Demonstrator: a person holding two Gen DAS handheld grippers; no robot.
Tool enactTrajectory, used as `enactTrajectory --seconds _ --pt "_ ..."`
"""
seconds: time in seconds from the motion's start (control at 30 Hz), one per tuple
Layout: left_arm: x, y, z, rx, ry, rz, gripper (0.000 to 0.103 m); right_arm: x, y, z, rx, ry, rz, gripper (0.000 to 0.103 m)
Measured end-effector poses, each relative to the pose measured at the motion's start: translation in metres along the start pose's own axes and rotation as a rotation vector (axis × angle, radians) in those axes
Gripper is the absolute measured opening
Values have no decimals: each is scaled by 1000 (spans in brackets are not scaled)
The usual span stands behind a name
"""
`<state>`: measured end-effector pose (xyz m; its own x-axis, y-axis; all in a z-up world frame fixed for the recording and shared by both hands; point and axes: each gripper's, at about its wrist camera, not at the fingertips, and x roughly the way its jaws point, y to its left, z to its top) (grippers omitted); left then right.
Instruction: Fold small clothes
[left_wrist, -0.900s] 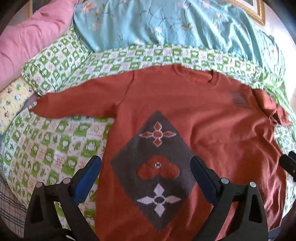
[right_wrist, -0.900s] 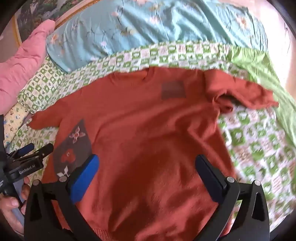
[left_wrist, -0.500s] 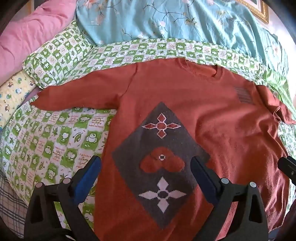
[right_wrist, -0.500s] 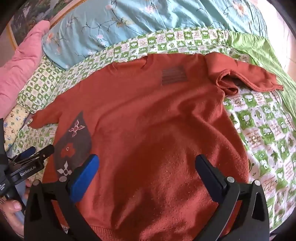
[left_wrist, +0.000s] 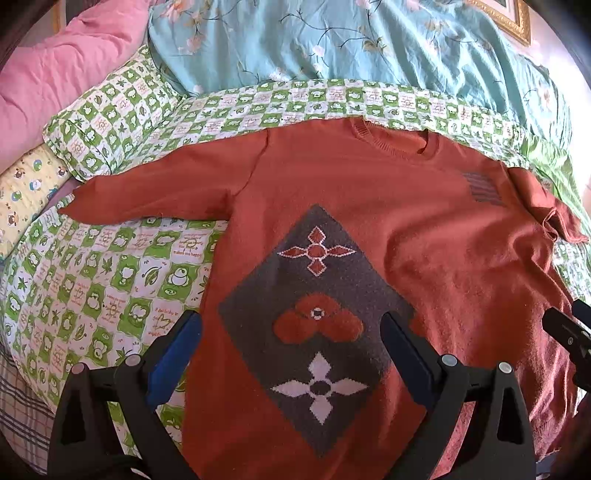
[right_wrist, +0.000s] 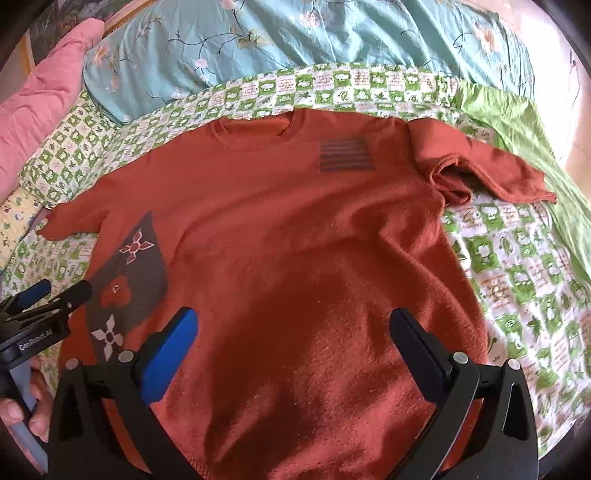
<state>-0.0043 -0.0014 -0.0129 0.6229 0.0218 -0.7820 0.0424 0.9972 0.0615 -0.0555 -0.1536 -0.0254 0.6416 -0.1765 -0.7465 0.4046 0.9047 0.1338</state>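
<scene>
A rust-orange sweater (left_wrist: 369, 192) lies spread face up on the bed, collar far from me. A grey diamond patch (left_wrist: 314, 317) with flower motifs is on its lower left. Its left sleeve (left_wrist: 159, 192) lies stretched out flat. Its right sleeve (right_wrist: 480, 166) is bunched and folded at the shoulder. My left gripper (left_wrist: 291, 325) is open and empty above the diamond patch. My right gripper (right_wrist: 295, 321) is open and empty above the sweater's lower right body (right_wrist: 295, 258). The left gripper also shows at the left edge of the right wrist view (right_wrist: 44, 295).
The bed has a green-and-white checked sheet (left_wrist: 92, 288). A teal floral quilt (left_wrist: 332, 40) lies across the far side. A pink blanket (left_wrist: 55, 70) and a checked pillow (left_wrist: 110, 125) lie at far left. A plain green cloth (right_wrist: 517, 125) lies at the far right.
Both grippers have shifted slightly so the sweater sits lower and flatter in view. The sweater itself has not moved. Both stay open.
</scene>
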Motion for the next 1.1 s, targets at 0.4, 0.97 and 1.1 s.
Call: enactTrajectory --seconds 0.4,0.97,1.1 --pt "3 -6 -2 15 -2 -5 98 -1 -1 3 -9 -5 -21 103" --pt "2 -11 -3 43 -16 -13 98 -4 -13 5 1 -18 -29 103" --pt "2 -12 -3 44 -17 -13 98 -4 -13 5 1 -17 -29 103"
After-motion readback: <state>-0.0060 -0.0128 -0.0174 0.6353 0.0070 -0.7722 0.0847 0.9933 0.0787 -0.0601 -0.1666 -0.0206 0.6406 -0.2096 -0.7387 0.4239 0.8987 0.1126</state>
